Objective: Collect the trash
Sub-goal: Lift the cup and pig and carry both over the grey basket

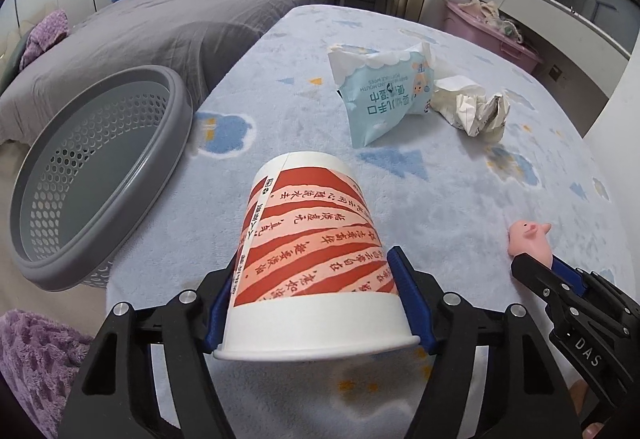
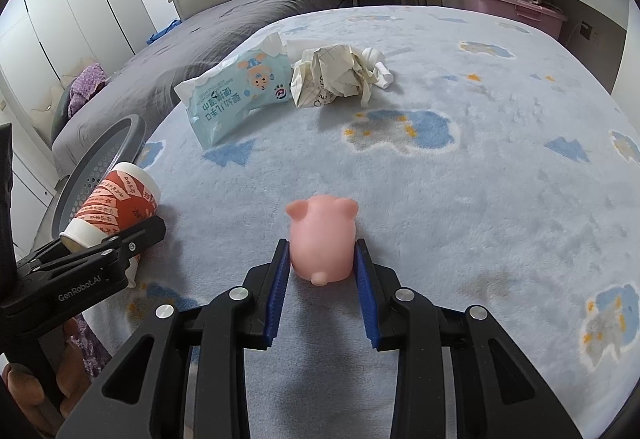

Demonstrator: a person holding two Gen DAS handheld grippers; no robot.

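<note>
In the left wrist view, a paper cup (image 1: 312,259) is being pinched on its sides by the left tongs (image 1: 316,299), mouth toward the camera, apparently for carrying to the gray basket (image 1: 100,175) at the near left. In the right wrist view, a pink pig toy (image 2: 323,235) is being squeezed by the right tongs (image 2: 322,271). A wipes packet (image 2: 236,95) and crumpled paper (image 2: 332,75) are lying farther off on the blanket (image 2: 480,199).

Both wrist views look steeply down and forward, close over the blue blanket (image 1: 460,199). The left view sits nearer the grey basket (image 1: 100,175); both share the wipes pack (image 2: 236,95) and crumpled paper (image 2: 332,75) beyond.
</note>
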